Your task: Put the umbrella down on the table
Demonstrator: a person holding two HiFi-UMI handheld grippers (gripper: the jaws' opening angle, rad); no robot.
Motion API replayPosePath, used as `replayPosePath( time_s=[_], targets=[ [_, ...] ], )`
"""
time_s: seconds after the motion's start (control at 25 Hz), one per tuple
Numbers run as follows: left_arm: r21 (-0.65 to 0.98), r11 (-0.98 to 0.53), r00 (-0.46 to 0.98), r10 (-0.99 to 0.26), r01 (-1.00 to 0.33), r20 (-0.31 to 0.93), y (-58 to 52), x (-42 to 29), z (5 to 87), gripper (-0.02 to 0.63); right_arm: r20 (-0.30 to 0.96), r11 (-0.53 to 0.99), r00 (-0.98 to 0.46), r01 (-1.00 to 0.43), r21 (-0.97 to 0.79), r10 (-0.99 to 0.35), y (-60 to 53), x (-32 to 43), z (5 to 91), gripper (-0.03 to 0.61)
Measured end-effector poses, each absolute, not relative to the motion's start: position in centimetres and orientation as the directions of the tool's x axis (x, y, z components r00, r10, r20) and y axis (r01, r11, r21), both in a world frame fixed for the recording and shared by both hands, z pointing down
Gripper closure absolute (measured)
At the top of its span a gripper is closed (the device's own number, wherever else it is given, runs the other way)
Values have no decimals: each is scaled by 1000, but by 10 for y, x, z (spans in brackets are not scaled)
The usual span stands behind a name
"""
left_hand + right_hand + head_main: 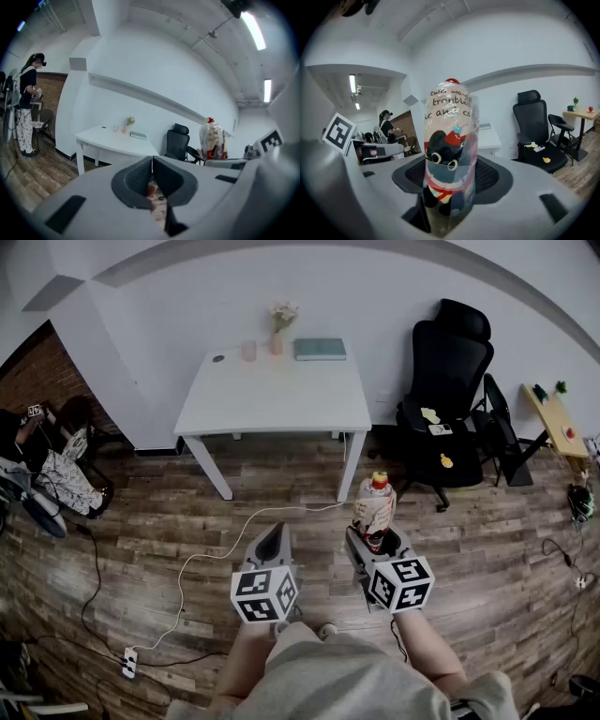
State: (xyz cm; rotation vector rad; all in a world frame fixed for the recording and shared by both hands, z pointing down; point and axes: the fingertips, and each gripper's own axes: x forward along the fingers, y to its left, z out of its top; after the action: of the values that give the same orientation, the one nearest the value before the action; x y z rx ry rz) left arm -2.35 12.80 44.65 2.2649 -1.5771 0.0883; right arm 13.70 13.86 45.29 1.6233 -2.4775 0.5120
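Observation:
The folded umbrella [377, 507] stands upright in a clear sleeve with a cartoon print and a red tip. My right gripper [376, 538] is shut on its lower part. In the right gripper view the umbrella [450, 150] fills the middle, with a dark pad [490, 176] against each side. My left gripper [274, 538] is shut with nothing in it, level with the right one and to its left. Its jaws meet in the left gripper view [151, 174], where the umbrella [213, 139] shows at the right. The white table [272, 399] stands ahead, beyond both grippers.
On the table's far edge are a vase of flowers [280, 326], a cup [248, 351] and a teal book [320, 349]. A black office chair [448, 399] stands to its right. A white cable and power strip [129, 662] lie on the wooden floor. A person [27, 110] stands at the far left.

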Motion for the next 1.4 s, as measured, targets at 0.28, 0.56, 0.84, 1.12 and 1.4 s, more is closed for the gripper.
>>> replayPosePath(
  time_s=[0.28, 0.56, 0.84, 1.12, 1.4],
  targets=[
    [236, -298, 359, -888, -925, 286, 174, -40, 443, 606, 239, 355, -393, -916, -189, -888, 184, 130, 433, 318],
    [216, -289, 341, -901, -933, 266, 191, -45, 436, 606, 238, 359, -399, -913, -192, -885, 200, 129, 436, 318],
    [223, -260, 312, -918, -939, 243, 193, -45, 430, 606, 234, 366, -413, -904, -220, -880, 199, 137, 434, 315],
    [246, -241, 297, -927, -939, 227, 201, -36, 432, 606, 234, 382, -419, -905, -187, -877, 202, 148, 436, 316],
    [247, -238, 296, -926, -939, 233, 204, -27, 434, 606, 237, 403, -439, -896, -187, -867, 203, 150, 434, 314]
  ],
)
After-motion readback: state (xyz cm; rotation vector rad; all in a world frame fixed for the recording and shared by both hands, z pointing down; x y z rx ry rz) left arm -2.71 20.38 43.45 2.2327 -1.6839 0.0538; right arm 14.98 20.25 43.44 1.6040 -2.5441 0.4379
